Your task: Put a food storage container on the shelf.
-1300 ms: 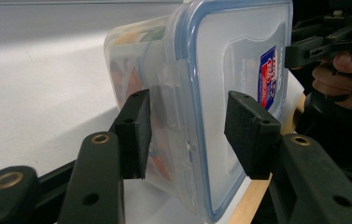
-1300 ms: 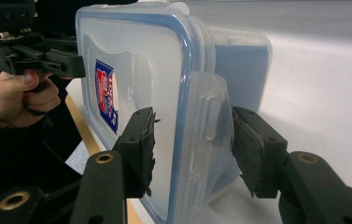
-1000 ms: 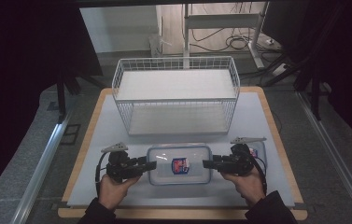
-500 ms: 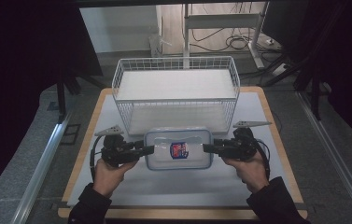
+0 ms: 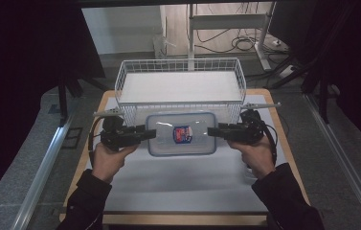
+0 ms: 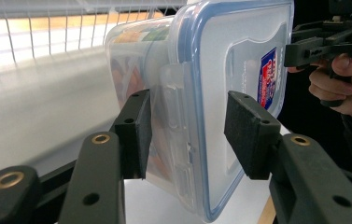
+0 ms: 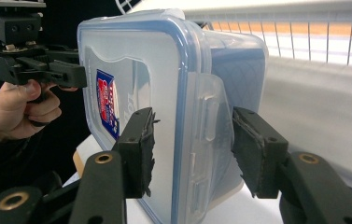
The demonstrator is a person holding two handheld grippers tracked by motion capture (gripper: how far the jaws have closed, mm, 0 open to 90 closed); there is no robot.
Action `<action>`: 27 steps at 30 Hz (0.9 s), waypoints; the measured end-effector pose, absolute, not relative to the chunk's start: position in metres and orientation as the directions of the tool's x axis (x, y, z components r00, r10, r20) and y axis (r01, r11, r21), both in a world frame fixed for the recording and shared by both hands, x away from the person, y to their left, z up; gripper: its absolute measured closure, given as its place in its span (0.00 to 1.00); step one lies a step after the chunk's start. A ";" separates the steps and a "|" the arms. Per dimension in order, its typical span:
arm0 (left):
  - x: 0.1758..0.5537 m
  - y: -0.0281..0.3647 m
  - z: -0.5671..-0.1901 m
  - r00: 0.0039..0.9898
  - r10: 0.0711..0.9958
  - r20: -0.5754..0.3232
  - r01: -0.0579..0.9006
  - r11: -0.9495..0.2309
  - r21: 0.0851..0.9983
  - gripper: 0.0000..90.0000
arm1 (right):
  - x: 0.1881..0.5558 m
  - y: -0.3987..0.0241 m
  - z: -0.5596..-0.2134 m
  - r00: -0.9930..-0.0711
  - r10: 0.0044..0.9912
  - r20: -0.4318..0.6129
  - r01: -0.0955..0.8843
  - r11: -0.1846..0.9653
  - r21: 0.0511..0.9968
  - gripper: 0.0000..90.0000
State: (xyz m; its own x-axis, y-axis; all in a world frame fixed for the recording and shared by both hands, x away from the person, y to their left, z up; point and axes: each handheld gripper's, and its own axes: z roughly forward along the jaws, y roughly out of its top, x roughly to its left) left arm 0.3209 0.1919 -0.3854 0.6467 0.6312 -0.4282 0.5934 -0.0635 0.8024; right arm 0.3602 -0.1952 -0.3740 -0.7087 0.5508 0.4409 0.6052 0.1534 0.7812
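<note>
Now that the lidded container point(image 5: 182, 134) is lifted off the worktop point(image 5: 187, 184), clamped endwise between the left claw point(image 5: 150, 134) and right claw point(image 5: 212, 131), each half-open, the wire basket point(image 5: 180, 76) just beyond them is brought within reach.

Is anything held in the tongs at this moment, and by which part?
Yes: the clear lidded food container, held between both. The left tongs clamp its left short end at the latch flap, the right tongs its right short end.
</note>
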 end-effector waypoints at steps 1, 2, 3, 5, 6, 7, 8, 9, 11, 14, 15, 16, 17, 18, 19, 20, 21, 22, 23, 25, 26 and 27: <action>0.323 0.193 -0.382 0.649 0.631 -0.424 0.588 -0.064 0.806 0.58 | 0.362 -0.195 -0.372 -0.710 0.550 0.439 0.602 0.153 0.784 0.56; 0.325 0.194 -0.379 0.647 0.633 -0.425 0.589 -0.062 0.806 0.58 | 0.366 -0.193 -0.366 -0.710 0.548 0.442 0.603 0.150 0.783 0.56; 0.326 0.195 -0.377 0.647 0.634 -0.423 0.587 -0.060 0.807 0.58 | 0.366 -0.193 -0.366 -0.710 0.548 0.442 0.603 0.150 0.783 0.56; 0.331 0.197 -0.371 0.647 0.635 -0.421 0.584 -0.058 0.810 0.58 | 0.372 -0.190 -0.360 -0.715 0.546 0.437 0.596 0.149 0.789 0.56; 0.333 0.198 -0.369 0.650 0.635 -0.418 0.579 -0.058 0.813 0.58 | 0.373 -0.190 -0.359 -0.713 0.546 0.440 0.600 0.149 0.786 0.56; 0.334 0.199 -0.367 0.646 0.636 -0.422 0.581 -0.051 0.812 0.58 | 0.375 -0.189 -0.357 -0.714 0.546 0.439 0.598 0.149 0.787 0.56; 0.337 0.200 -0.365 0.647 0.635 -0.422 0.579 -0.049 0.814 0.58 | 0.377 -0.188 -0.355 -0.717 0.545 0.435 0.593 0.149 0.791 0.56; 0.340 0.201 -0.361 0.646 0.637 -0.422 0.577 -0.045 0.815 0.58 | 0.379 -0.187 -0.352 -0.715 0.545 0.439 0.597 0.149 0.788 0.56; 0.345 0.204 -0.357 0.646 0.631 -0.428 0.577 -0.037 0.816 0.58 | 0.385 -0.185 -0.346 -0.718 0.544 0.435 0.592 0.148 0.792 0.56; 0.353 0.207 -0.351 0.648 0.618 -0.446 0.577 -0.016 0.817 0.59 | 0.391 -0.184 -0.340 -0.717 0.545 0.434 0.590 0.143 0.795 0.56; 0.357 0.208 -0.349 0.647 0.613 -0.453 0.577 -0.007 0.816 0.59 | 0.393 -0.183 -0.338 -0.716 0.546 0.436 0.591 0.139 0.795 0.56; 0.360 0.208 -0.347 0.648 0.610 -0.457 0.577 -0.001 0.817 0.60 | 0.398 -0.183 -0.334 -0.712 0.545 0.443 0.594 0.130 0.794 0.56; 0.362 0.209 -0.344 0.647 0.608 -0.460 0.576 0.004 0.817 0.60 | 0.398 -0.183 -0.334 -0.712 0.545 0.443 0.594 0.130 0.794 0.56; 0.365 0.209 -0.342 0.645 0.610 -0.460 0.576 0.008 0.818 0.60 | 0.400 -0.183 -0.332 -0.711 0.545 0.445 0.594 0.126 0.794 0.56; 0.367 0.209 -0.339 0.642 0.611 -0.463 0.578 0.010 0.816 0.60 | 0.403 -0.183 -0.330 -0.709 0.545 0.447 0.595 0.123 0.794 0.56; 0.370 0.209 -0.336 0.644 0.612 -0.459 0.575 0.009 0.818 0.60 | 0.405 -0.183 -0.328 -0.707 0.544 0.452 0.598 0.118 0.793 0.56; 0.372 0.209 -0.333 0.644 0.614 -0.456 0.573 0.008 0.820 0.60 | 0.408 -0.183 -0.326 -0.706 0.544 0.453 0.597 0.114 0.794 0.56; 0.374 0.209 -0.330 0.646 0.615 -0.452 0.569 0.007 0.823 0.60 | 0.410 -0.183 -0.324 -0.707 0.543 0.453 0.596 0.112 0.795 0.56; 0.376 0.208 -0.327 0.646 0.617 -0.450 0.567 0.007 0.824 0.60 | 0.412 -0.184 -0.322 -0.708 0.541 0.453 0.593 0.108 0.798 0.56; 0.380 0.208 -0.321 0.644 0.621 -0.447 0.564 0.009 0.826 0.60 | 0.416 -0.184 -0.317 -0.707 0.540 0.456 0.593 0.104 0.798 0.56; 0.382 0.208 -0.319 0.645 0.621 -0.445 0.563 0.008 0.826 0.60 | 0.419 -0.183 -0.314 -0.708 0.541 0.454 0.589 0.100 0.802 0.56; 0.387 0.208 -0.315 0.646 0.619 -0.446 0.563 0.008 0.827 0.60 | 0.423 -0.183 -0.309 -0.708 0.547 0.446 0.585 0.101 0.805 0.56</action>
